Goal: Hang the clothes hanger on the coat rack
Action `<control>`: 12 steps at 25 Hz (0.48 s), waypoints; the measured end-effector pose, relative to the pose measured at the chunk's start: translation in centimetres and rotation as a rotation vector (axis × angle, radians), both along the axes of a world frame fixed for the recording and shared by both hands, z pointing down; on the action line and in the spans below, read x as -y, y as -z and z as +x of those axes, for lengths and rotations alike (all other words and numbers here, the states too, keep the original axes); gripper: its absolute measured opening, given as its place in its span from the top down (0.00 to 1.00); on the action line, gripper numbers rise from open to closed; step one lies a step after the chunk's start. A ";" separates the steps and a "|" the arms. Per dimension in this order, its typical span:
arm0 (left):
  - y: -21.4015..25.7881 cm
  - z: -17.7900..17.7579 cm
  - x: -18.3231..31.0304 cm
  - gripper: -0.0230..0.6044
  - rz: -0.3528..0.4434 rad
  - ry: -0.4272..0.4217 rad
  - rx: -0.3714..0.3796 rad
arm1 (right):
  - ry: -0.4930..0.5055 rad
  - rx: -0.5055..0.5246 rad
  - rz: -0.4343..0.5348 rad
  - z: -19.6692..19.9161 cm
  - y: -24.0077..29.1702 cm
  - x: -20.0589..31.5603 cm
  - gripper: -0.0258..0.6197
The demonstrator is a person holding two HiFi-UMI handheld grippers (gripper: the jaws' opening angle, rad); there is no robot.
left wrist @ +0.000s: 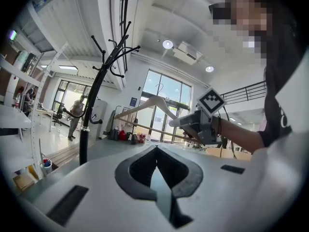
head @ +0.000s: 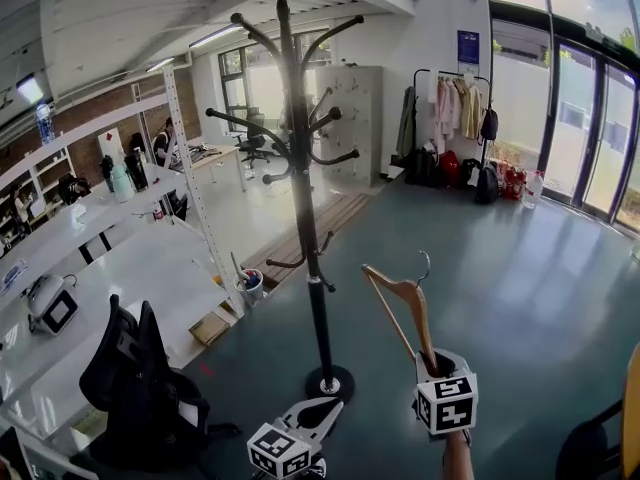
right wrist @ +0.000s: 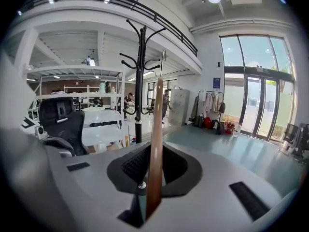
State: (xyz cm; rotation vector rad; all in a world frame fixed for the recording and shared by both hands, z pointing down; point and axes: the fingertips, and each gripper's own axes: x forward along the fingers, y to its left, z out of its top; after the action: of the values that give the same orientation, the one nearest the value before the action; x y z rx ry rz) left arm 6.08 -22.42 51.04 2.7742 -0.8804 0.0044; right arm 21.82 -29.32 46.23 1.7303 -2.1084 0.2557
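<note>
Wooden clothes hanger (head: 405, 303) clamped in right gripper (head: 437, 361) (by one end), left gripper (head: 322, 411) closed, coat rack (head: 300, 168) ahead.

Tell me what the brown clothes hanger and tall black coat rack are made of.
The brown clothes hanger looks like smooth finished wood, warm brown throughout; its thin grey hook is probably metal. The tall black coat rack seems painted metal: slim pole, thin curved arms.

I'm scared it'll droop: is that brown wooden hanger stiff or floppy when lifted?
Probably stiff: the brown wooden clothes hanger sticks up from the right hand-held gripper, pinched at one end, without sagging. Likely light too; its frame is thin.
</note>
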 end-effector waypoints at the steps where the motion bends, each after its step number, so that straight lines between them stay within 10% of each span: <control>1: 0.1 -0.2 1.0 0.96 0.001 -0.009 0.002 | -0.004 -0.004 0.002 -0.3 0.3 1.0 0.88; 12: 1.4 -5.1 12.4 0.96 0.024 -0.034 -0.033 | -0.001 -0.050 0.054 -5.9 5.1 15.1 0.88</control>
State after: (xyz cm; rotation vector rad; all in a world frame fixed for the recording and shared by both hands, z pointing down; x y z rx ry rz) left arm 0.97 -34.84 49.60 2.8025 -0.8309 -0.0460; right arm 15.96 -44.46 41.13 1.7496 -2.0972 0.1560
